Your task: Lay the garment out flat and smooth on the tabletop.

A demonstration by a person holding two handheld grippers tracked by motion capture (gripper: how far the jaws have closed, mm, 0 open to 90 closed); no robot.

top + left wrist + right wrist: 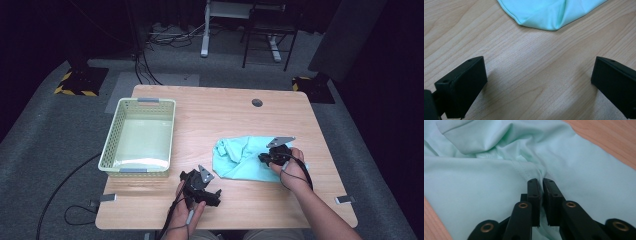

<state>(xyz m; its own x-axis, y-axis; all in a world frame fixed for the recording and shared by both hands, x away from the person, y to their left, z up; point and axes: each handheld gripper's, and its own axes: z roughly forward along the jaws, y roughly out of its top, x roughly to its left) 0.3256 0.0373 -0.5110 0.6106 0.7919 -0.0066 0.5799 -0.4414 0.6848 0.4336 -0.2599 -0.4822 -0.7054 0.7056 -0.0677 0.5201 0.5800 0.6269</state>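
A mint-green cloth (240,157) lies crumpled on the right half of the wooden table (225,112). My right gripper (265,159) rests on the cloth's right part, a hand around it. In the right gripper view its jaws (541,181) stand almost together, pinching a fold of the cloth (486,182) between the pads. My left gripper (212,195) is held near the table's front edge, just below the cloth's lower left corner. Its jaws (539,72) stand wide apart over bare wood, with the cloth's rounded edge (549,12) a little ahead of them and nothing between them.
A pale green slotted basket (107,145) stands on the left of the table with nothing in it. A round cable hole (257,102) sits near the far edge. Beyond the table are chair and desk legs on a grey carpet.
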